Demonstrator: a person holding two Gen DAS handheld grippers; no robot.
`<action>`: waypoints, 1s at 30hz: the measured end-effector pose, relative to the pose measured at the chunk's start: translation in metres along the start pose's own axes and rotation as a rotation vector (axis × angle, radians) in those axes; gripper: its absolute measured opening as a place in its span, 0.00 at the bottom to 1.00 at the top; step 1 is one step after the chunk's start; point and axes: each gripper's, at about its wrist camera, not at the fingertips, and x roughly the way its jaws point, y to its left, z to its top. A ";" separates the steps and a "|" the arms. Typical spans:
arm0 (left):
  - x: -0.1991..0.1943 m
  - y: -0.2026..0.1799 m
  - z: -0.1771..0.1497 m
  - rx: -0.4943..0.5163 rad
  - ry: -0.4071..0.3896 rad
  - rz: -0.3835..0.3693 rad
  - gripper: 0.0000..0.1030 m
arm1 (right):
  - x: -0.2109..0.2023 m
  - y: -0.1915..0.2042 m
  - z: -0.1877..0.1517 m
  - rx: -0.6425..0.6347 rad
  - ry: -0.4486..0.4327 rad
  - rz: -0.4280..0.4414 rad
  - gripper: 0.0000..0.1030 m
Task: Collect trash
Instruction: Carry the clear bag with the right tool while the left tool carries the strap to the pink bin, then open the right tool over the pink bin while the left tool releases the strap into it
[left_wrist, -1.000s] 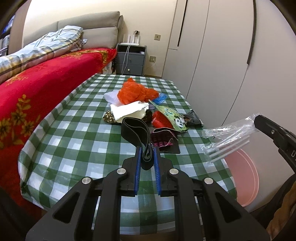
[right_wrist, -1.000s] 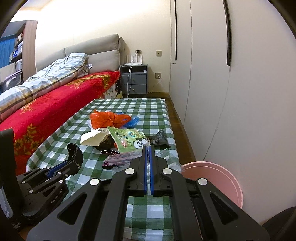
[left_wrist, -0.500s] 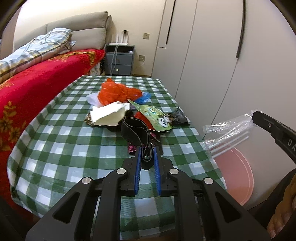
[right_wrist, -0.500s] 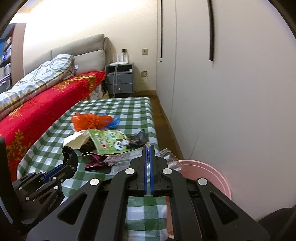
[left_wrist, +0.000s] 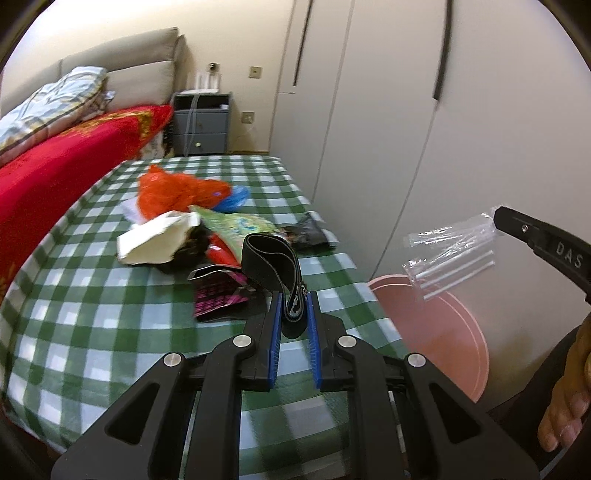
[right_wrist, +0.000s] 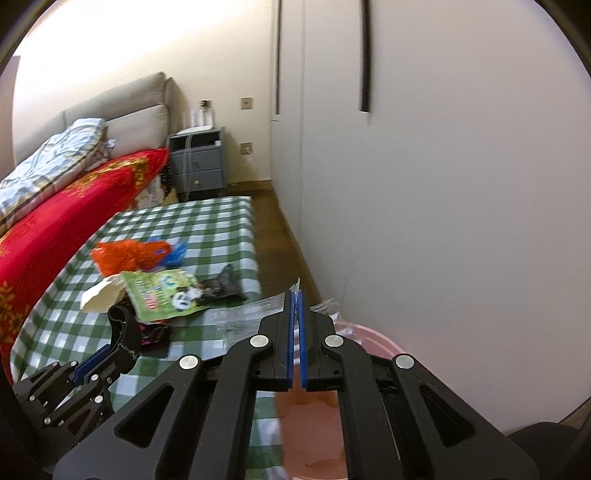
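My left gripper (left_wrist: 293, 314) is shut on a black looped strap (left_wrist: 271, 260) and holds it above the near right part of the green checked table (left_wrist: 92, 317). My right gripper (right_wrist: 295, 306) is shut on a clear plastic bag (left_wrist: 448, 254) that hangs over the pink bin (left_wrist: 439, 332) beside the table. The same clear plastic bag (right_wrist: 243, 314) spreads left of the right fingers in the right wrist view. A trash pile lies mid-table: an orange bag (left_wrist: 166, 190), a white wrapper (left_wrist: 155, 240), a green panda packet (right_wrist: 162, 293), a pink-black packet (left_wrist: 218, 297) and a dark wrapper (left_wrist: 306, 234).
White wardrobe doors (left_wrist: 388, 110) run close along the table's right side, with a narrow strip of floor (right_wrist: 280, 236) between. A bed with a red cover (left_wrist: 55, 177) flanks the left. A grey nightstand (left_wrist: 201, 125) stands at the far end. A person's hand (left_wrist: 569, 398) shows at the right edge.
Both grippers have swung to the right with their loads. The clear bag now hangs over the pink bin, and the strap has come nearer the table's right edge.
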 end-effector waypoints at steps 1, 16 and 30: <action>0.003 -0.005 0.000 0.008 0.002 -0.014 0.13 | 0.001 -0.003 0.001 0.006 0.001 -0.007 0.02; 0.042 -0.070 0.004 0.067 0.035 -0.201 0.13 | 0.018 -0.062 0.011 0.143 0.051 -0.096 0.02; 0.072 -0.101 0.001 0.072 0.103 -0.284 0.14 | 0.028 -0.076 0.009 0.192 0.080 -0.104 0.03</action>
